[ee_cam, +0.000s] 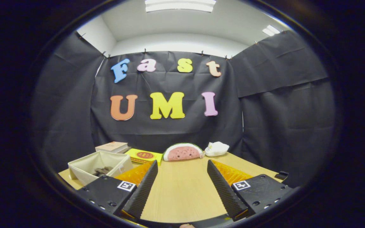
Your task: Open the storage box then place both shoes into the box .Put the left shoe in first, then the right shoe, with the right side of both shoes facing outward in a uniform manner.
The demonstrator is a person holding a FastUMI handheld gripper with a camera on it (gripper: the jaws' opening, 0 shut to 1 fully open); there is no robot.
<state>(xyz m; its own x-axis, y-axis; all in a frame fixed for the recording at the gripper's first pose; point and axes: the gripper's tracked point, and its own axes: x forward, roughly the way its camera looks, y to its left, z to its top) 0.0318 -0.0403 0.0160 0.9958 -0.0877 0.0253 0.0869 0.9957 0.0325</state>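
Gripper view: we look forward along our gripper (182,186), whose jaws stand wide apart with nothing between them, hovering above a pale wooden bench (182,196). Bare bench top lies in the gap between the jaws.

What could go wrong, as we judge it: the storage box (98,166), a beige fabric bin, sits well off to the left, ahead of and beside the left finger (143,190). If we push straight forward we miss it entirely. Its soft walls may buckle or slide if a finger catches the rim. Something dark (103,171) lies inside it; we cannot tell whether it is a shoe, so we risk misjudging which shoe goes next and which way it should face.

Beyond the jaws, near the back edge of the bench, a watermelon-slice plush (182,152) lies straight ahead, with a white soft object (216,148) just to its right; we cannot tell whether that is a shoe. A yellow flat box (144,155) and a book (112,147) lie behind the storage box, and a small black object (281,174) sits at the bench's right edge
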